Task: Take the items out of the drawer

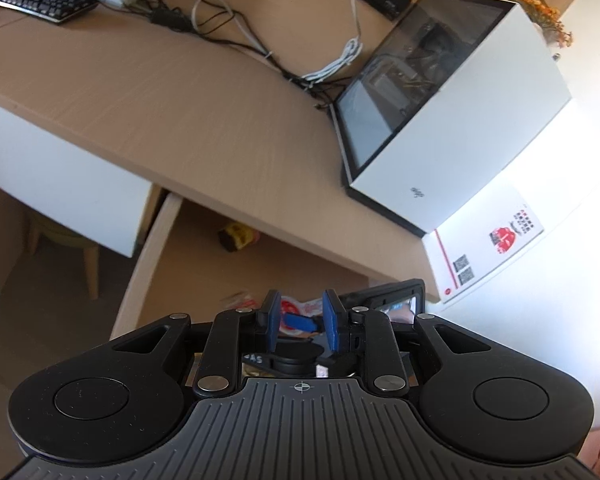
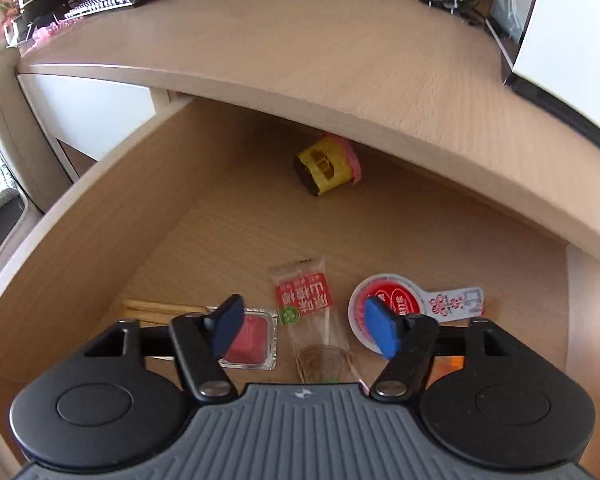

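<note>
While the drawer (image 2: pixel 112 216) is pulled wide open under the desk (image 2: pixel 300 64), I've barely made a dent in it, as far as I can judge. My right gripper (image 2: pixel 306 326) hangs over the front of the drawer with its fingers spread wide and nothing between them, lined up roughly over the clear snack packet with the red label (image 2: pixel 306 304). Just left of that sits a little red jelly cup (image 2: pixel 248 340), partly behind my finger pad, with some wooden chopsticks (image 2: pixel 156 308) further left. On the right there's a round red foil lid thing with a tab (image 2: pixel 416 304), and way at the back a yellow block-ish item (image 2: pixel 326 164), well apart from the rest. So at least five things are in there waiting.

My left gripper (image 1: pixel 302 322) is up at desk-edge level beside the white box (image 1: pixel 480 128), fingers fairly close together, but empty as far as I can see; the blue bit between them looks like the other gripper's pad below. Nothing I can see on the desk looks like it came out yet.
</note>
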{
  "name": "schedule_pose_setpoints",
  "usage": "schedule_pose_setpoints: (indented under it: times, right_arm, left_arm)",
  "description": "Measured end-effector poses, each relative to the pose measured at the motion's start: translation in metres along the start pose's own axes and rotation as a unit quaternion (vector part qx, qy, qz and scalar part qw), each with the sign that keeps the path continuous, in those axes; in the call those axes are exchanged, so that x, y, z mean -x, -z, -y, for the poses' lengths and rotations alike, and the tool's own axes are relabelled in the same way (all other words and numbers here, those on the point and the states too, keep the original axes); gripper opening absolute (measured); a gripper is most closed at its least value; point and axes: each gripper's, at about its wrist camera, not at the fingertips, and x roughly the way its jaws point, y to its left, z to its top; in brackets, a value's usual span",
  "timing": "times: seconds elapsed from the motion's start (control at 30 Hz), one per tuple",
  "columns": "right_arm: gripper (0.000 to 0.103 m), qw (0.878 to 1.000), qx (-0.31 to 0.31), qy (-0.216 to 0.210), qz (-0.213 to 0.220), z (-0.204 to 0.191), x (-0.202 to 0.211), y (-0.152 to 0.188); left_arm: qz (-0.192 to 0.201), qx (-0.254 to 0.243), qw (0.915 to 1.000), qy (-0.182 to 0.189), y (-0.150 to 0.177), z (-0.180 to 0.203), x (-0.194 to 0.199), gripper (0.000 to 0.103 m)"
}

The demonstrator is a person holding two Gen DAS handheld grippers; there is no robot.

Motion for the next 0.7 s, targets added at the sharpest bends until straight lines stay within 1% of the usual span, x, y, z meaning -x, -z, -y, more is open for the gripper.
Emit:
schedule_pose_setpoints:
  times: [0.1,0.17,0.27,0.33,0.4,0.43,0.47,0.53,0.6,0.7]
  right_arm:
    - [0.068,1.0,-0.006,-0.022,-0.016,0.0,-0.013,-0.004]
    - [0.068,0.999,-0.012,-0.035,0.01,-0.001,-0.012,-0.004]
    - [0.069,0.999,0.029,-0.026,0.035,-0.018,-0.021,-0.012]
    - [0.069,0.997,0.048,-0.012,0.051,-0.024,-0.03,-0.012]
    - [0.069,0.995,0.062,0.025,0.077,-0.027,-0.04,-0.012]
    - [0.069,0.993,0.06,0.041,0.09,-0.025,-0.044,-0.013]
    - [0.069,0.993,0.048,0.048,0.101,-0.023,-0.049,-0.015]
    - [0.075,0.992,0.023,0.049,0.11,-0.019,-0.058,-0.025]
    - [0.076,0.992,0.028,0.059,0.112,-0.024,-0.071,-0.034]
    - [0.076,0.986,0.046,0.101,0.121,-0.028,-0.09,-0.046]
  left_arm:
    - [0.002,0.007,0.9999,-0.011,-0.001,-0.013,-0.002,0.024]
    - [0.004,0.015,0.9996,-0.022,0.001,-0.021,-0.007,0.024]
    - [0.012,0.03,0.999,-0.03,0.008,-0.031,-0.015,0.024]
    - [0.016,0.045,0.9984,-0.028,0.013,-0.038,-0.02,0.024]
    - [0.015,0.061,0.9975,-0.033,0.019,-0.044,-0.024,0.024]
    - [0.013,0.067,0.997,-0.037,0.022,-0.046,-0.024,0.024]
    - [0.01,0.07,0.9968,-0.038,0.025,-0.048,-0.024,0.024]
    - [0.009,0.068,0.9969,-0.039,0.029,-0.05,-0.022,0.024]
    - [0.013,0.072,0.996,-0.051,0.031,-0.055,-0.02,0.024]
    - [0.015,0.081,0.9948,-0.06,0.032,-0.061,-0.015,0.024]
